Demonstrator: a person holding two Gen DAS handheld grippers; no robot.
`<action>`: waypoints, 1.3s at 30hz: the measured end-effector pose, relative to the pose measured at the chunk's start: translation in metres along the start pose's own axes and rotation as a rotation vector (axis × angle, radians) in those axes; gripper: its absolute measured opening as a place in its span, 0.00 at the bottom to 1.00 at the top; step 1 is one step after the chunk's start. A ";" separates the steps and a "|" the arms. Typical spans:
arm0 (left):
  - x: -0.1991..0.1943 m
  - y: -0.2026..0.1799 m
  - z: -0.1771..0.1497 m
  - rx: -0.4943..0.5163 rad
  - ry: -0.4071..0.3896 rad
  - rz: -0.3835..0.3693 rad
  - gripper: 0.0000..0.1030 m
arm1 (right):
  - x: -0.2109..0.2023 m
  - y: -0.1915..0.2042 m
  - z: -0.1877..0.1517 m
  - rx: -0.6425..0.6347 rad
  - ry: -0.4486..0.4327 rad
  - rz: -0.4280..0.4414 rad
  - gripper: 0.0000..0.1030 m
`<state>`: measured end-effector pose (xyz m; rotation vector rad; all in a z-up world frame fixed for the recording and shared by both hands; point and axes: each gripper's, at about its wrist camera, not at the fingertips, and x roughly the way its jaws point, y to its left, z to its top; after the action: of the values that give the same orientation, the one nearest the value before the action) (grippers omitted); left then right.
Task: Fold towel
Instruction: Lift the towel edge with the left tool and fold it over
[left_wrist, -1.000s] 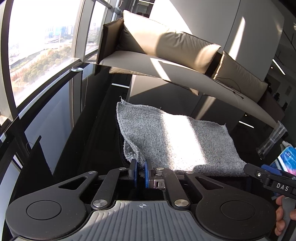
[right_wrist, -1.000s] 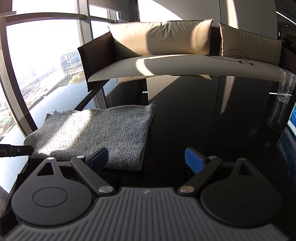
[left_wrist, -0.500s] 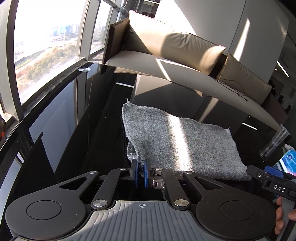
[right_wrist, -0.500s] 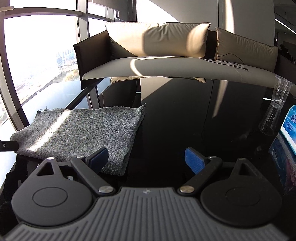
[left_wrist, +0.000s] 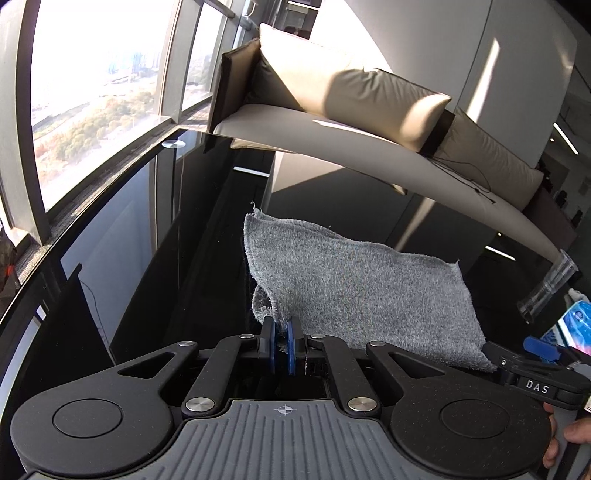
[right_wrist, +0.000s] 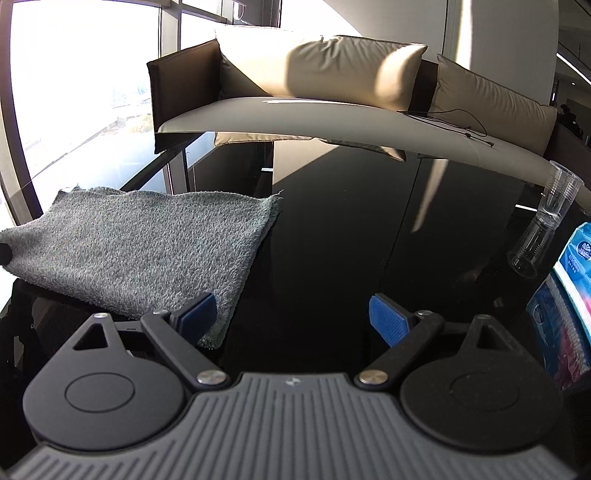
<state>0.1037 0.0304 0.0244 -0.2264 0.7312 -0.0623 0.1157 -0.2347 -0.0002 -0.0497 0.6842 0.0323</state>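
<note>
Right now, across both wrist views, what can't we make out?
- Left wrist view: the folded grey terry towel's near edge, behind the left gripper, shut on its corner.
- Right wrist view: the towel's near right corner, behind a blue pad of the open right gripper.
- Right wrist view: blue tissue pack, cut by the frame edge; print too small.
- Clear plastic cup: contents unclear.

We see wide bare room on the black table (right_wrist: 332, 258) right of the grey towel (right_wrist: 140, 247), straight ahead of the spread right gripper (right_wrist: 291, 317). Along the far right edge a clear plastic cup (right_wrist: 561, 195) and a blue tissue pack (right_wrist: 576, 269) stand in the way. Behind the table the sofa (right_wrist: 332, 114) closes it off; left of the towel, dark tabletop (left_wrist: 129, 277) runs free to the window (left_wrist: 92, 74)
</note>
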 end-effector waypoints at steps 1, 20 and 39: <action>-0.001 -0.001 0.001 0.003 -0.009 -0.010 0.05 | 0.000 0.000 -0.001 -0.003 0.000 -0.001 0.89; 0.005 -0.065 0.010 0.104 -0.099 -0.181 0.05 | 0.003 -0.004 0.000 0.047 0.022 0.029 0.89; 0.026 -0.119 0.000 0.199 -0.057 -0.380 0.05 | 0.004 -0.006 0.000 0.070 0.028 0.049 0.89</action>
<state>0.1252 -0.0885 0.0344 -0.1730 0.6132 -0.4857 0.1193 -0.2401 -0.0022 0.0339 0.7143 0.0547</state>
